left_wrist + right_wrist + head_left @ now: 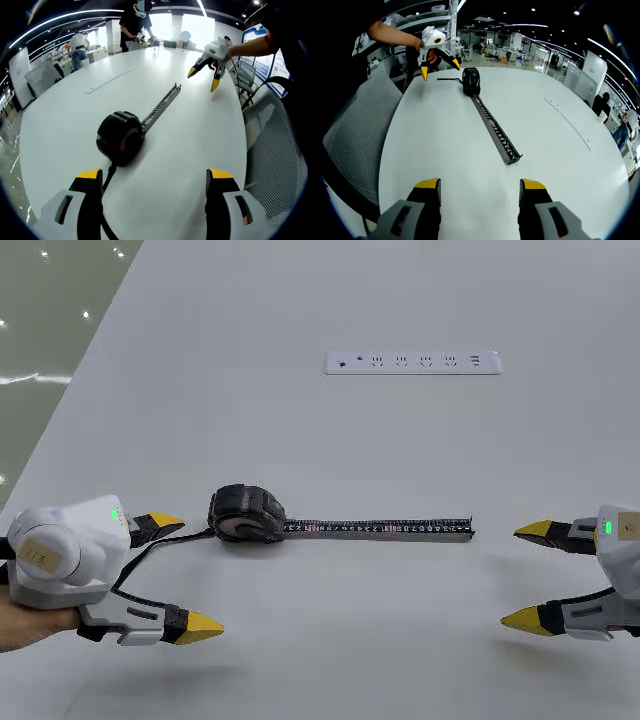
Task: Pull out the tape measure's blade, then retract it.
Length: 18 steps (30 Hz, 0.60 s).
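A black tape measure [245, 514] lies on the white table [330, 640], its blade [378, 529] drawn out to the right and lying flat. The case [120, 137] and blade [161, 105] show in the left gripper view; the right gripper view has the case [471, 80] far off and the blade's hook end [513, 159] near. My left gripper [185, 575] stands open just left of the case, nothing between its yellow fingertips [200, 626]. My right gripper [528, 575] stands open to the right of the blade's end, apart from it. A black wrist strap [165, 545] trails from the case.
A white power strip [412, 362] lies flat at the far side of the table. The table's left edge [70, 390] runs diagonally beside a greenish floor. A mesh chair [355, 145] stands by the table, and people work at benches in the background.
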{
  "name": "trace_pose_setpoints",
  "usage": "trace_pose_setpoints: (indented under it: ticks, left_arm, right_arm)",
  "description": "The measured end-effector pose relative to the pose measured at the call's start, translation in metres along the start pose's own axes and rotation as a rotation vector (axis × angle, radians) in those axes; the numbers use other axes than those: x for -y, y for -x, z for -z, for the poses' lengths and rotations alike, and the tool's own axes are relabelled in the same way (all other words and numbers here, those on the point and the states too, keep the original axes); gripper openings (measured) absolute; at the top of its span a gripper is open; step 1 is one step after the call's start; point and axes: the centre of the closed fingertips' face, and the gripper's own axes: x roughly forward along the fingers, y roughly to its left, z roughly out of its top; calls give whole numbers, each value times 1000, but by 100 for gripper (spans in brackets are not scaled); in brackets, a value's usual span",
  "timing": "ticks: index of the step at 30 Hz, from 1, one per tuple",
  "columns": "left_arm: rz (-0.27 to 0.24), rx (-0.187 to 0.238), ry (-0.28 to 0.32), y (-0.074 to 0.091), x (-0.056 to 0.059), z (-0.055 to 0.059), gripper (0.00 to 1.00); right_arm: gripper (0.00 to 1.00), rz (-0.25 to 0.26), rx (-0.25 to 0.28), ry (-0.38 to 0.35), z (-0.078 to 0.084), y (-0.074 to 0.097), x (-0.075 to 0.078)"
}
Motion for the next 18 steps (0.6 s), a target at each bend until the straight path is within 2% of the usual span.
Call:
trace_pose_setpoints:
  ticks: [9,18]
  left_arm:
    - [-43,63,73,1,10,-5,86]
    - [-92,115,133,3,16,-4,90]
  right_arm:
    - [66,26,38,-68,1,-2,-9]
    - [73,78,76,-128,-3,2,-13]
